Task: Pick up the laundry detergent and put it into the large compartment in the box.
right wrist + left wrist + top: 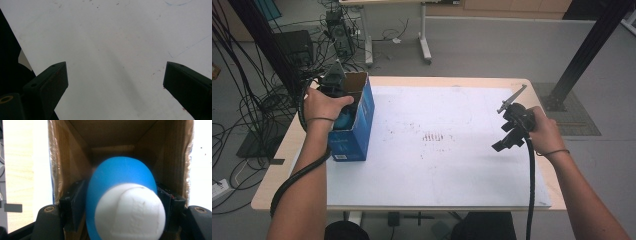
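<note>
A blue carton [356, 136] with a brown inside [175, 157] stands open-topped at the table's left. My left gripper [120, 195] reaches down into it. Between its jaws sits a blue egg-shaped object with a white rounded end [130, 212], whose sides lie against both pads with no gap showing. In the high view a hand covers most of that gripper, and a bit of the blue object [344, 120] shows in the carton's mouth. At the right side of the table my right gripper [506, 141] hovers over the white sheet, its jaws [115, 82] wide apart with nothing between them.
A white sheet [437, 165] covers most of the wooden table [277, 165]. Faint red marks [434, 136] lie at its middle. Cables and equipment [337, 30] crowd the floor beyond the left far corner; a black post [582, 55] rises at the right.
</note>
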A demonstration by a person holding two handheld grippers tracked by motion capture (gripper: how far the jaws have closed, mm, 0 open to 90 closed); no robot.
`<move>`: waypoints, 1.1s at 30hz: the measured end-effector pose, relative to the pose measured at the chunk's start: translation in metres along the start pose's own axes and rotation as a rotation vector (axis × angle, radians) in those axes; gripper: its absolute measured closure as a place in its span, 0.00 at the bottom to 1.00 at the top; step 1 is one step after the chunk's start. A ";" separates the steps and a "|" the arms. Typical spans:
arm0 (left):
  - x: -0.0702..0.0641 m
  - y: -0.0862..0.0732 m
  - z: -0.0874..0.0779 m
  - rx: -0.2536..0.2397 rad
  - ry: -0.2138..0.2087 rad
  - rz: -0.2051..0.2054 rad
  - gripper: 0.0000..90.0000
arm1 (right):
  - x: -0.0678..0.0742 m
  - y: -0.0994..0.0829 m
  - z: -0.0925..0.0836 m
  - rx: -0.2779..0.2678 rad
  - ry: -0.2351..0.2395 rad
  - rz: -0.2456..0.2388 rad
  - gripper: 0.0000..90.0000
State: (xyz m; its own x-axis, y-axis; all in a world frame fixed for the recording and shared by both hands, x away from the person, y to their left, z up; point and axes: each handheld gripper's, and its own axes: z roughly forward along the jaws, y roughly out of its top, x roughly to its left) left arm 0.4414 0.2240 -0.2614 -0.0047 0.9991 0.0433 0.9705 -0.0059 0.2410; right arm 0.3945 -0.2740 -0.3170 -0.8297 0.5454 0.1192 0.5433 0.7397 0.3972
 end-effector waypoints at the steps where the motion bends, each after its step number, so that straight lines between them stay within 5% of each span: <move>1: 0.000 0.000 -0.001 -0.004 0.005 -0.001 0.37 | 0.000 0.000 0.000 -0.002 -0.001 0.000 0.06; 12: -0.003 -0.001 -0.010 -0.013 0.006 -0.004 0.33 | 0.001 0.000 -0.002 -0.006 -0.006 -0.003 0.06; 33: -0.023 -0.007 -0.063 -0.075 0.006 0.053 0.14 | 0.006 0.004 -0.006 -0.006 -0.014 -0.016 0.06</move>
State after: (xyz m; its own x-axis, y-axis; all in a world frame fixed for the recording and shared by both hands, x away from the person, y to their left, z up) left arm 0.4198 0.1984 -0.2031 0.0443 0.9970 0.0640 0.9488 -0.0620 0.3097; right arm 0.3911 -0.2701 -0.3097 -0.8362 0.5392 0.1002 0.5293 0.7457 0.4046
